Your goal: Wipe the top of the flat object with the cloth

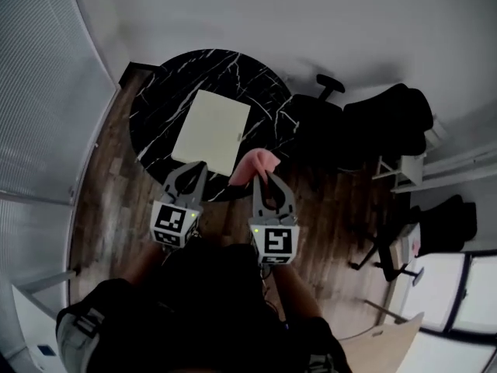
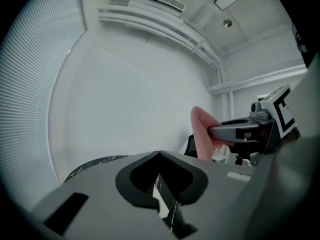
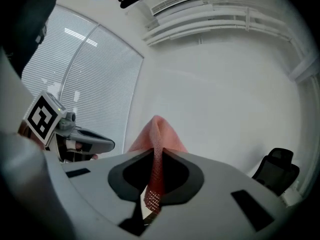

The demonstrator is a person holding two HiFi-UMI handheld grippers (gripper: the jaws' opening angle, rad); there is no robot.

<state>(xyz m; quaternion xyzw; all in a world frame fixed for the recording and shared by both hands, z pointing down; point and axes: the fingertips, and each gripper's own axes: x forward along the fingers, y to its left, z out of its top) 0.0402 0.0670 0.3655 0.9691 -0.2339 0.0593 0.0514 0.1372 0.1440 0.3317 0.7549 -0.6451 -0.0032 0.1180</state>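
A pale cream flat board point(image 1: 211, 130) lies on the round black marble table point(image 1: 163, 92). My right gripper point(image 1: 262, 176) is shut on a pink cloth point(image 1: 255, 164), held above the table's near edge, just right of the board's near corner. In the right gripper view the cloth point(image 3: 157, 134) sticks up from between the closed jaws point(image 3: 157, 151). My left gripper point(image 1: 196, 167) hovers over the board's near edge, jaws together with nothing in them point(image 2: 160, 155). The left gripper view shows the cloth point(image 2: 201, 131) at its right.
A black office chair point(image 1: 330, 88) stands behind the table, with dark chairs point(image 1: 388, 119) to the right. Window blinds point(image 1: 39, 92) line the left side. Wooden floor point(image 1: 109, 200) surrounds the table.
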